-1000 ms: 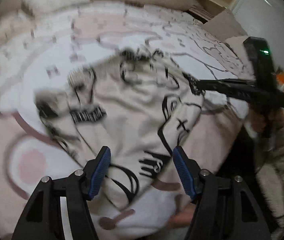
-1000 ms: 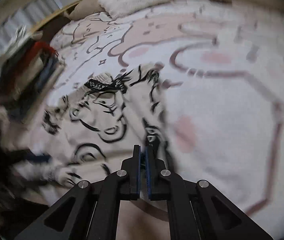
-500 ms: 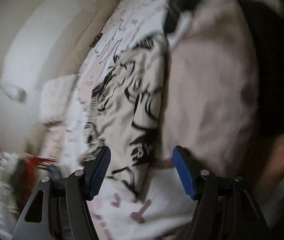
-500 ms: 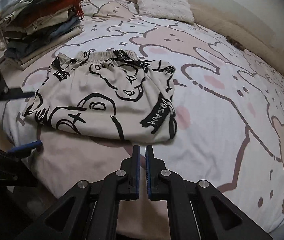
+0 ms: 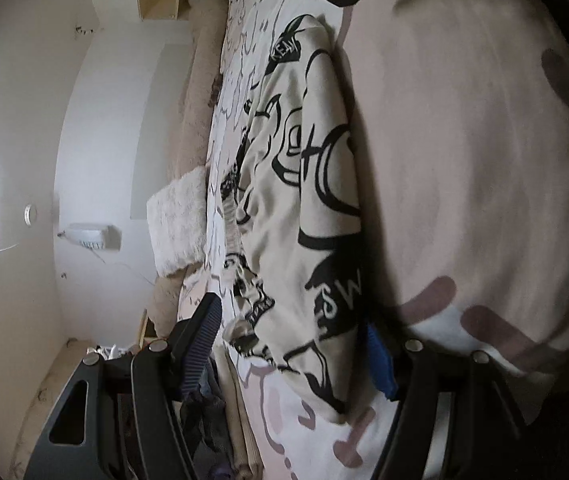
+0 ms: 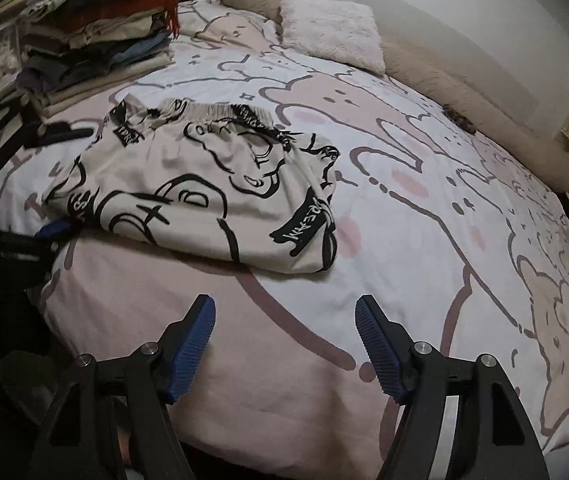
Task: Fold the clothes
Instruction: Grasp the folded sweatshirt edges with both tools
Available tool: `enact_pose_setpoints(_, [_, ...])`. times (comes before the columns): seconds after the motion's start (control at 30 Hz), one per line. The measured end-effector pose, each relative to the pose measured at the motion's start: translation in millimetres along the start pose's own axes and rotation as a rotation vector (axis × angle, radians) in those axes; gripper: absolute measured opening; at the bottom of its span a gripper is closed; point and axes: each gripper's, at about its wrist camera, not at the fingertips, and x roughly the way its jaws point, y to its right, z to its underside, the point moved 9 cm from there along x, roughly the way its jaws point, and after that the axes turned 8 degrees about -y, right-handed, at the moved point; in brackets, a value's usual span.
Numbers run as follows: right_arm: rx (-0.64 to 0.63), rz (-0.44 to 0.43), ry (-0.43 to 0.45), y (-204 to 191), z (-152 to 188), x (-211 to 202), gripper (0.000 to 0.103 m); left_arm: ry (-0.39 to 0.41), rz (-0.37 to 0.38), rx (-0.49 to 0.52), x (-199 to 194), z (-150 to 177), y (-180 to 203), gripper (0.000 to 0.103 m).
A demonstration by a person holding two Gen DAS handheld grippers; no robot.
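Left gripper (image 5: 292,344) is seen rolled sideways, its jaws opening, one corner of the folded garment (image 6: 204,188) lying between the pads with no squeeze visible; right gripper (image 6: 284,340) is released over bare bedspread (image 6: 424,240), jaws opening, nothing between them. Judged step: lifting the finished fold toward the clothes stack (image 6: 96,32) at upper left; the corner should be clamped through all layers and the far edge supported, so the fold is kept. Garment: cream, black cartoon print, gathered waistband; it lies left of centre in the right view.
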Motion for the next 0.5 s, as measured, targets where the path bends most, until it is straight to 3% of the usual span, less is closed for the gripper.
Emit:
enact_pose_setpoints(0.07, [-0.080, 0.068, 0.027, -1.9, -0.5, -1.9, 0.072, 0.001, 0.060, -0.039, 2.9, -0.1, -4.9, 0.061])
enact_pose_setpoints(0.13, [-0.186, 0.144, 0.072, -6.2, -1.7, -6.8, 0.072, 0.002, 0.120, -0.077, 5.5, -0.4, -9.9, 0.021])
enact_pose_setpoints(0.17, [-0.271, 0.192, 0.102, -11.7, -1.4, -9.3, 0.072, 0.003, 0.149, -0.096, 6.5, -1.2, -12.3, 0.015])
enact_pose_setpoints(0.3, [-0.609, 0.369, 0.211, -39.5, 1.3, -16.0, 0.072, 0.008, 0.287, -0.204, 10.5, -6.3, -25.5, 0.011])
enact_pose_setpoints(0.5, [-0.919, 0.483, 0.345, -85.3, -7.9, -1.9, 0.072, -0.005, 0.554, -0.435, 16.4, -5.7, -48.9, 0.010])
